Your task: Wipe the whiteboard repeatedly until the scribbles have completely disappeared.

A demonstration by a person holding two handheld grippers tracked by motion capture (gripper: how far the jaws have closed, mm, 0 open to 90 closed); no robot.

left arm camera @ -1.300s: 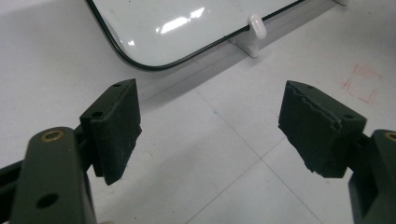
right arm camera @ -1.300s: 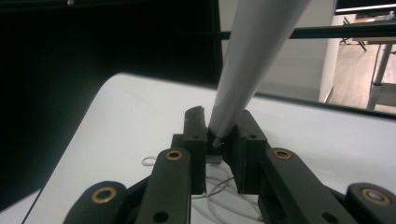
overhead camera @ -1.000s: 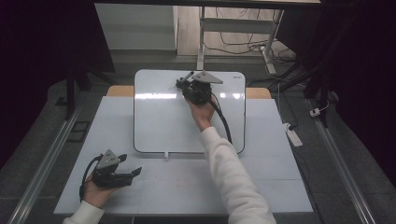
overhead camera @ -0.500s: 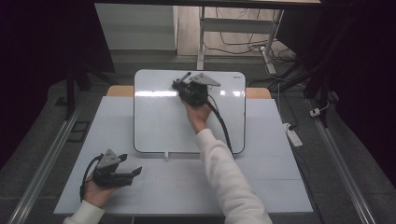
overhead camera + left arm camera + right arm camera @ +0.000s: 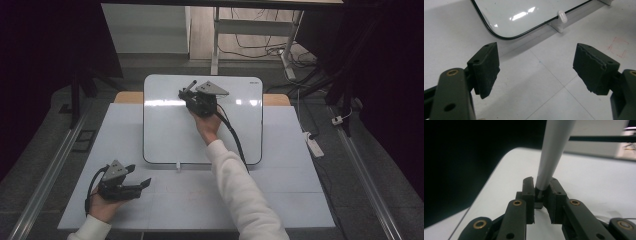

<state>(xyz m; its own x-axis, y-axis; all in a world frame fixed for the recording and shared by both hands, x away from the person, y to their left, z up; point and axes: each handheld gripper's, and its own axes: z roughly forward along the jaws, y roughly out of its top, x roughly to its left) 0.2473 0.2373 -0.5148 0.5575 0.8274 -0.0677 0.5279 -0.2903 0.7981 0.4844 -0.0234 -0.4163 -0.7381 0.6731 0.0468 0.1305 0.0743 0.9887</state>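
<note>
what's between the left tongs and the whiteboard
Only bare white table lies between the open left tongs and the whiteboard, as the left gripper view shows; the board's small white foot sits at its edge.

This looks like a lab or test room set up for recording rather than a home; a pale tabletop (image 5: 280, 200) made of joined panels stands on a grey floor (image 5: 360, 200) between two metal rails (image 5: 42, 180), and dark curtains (image 5: 45, 45) close off both sides. Behind it loose cables (image 5: 250, 47) lie around the legs of a white desk frame (image 5: 216, 40), a power strip (image 5: 312, 145) sits on the floor at the right, and a whiteboard (image 5: 165, 135) lies flat on the tabletop; the person works with a wired hand-held gripper (image 5: 122, 184) in each hand.
</note>
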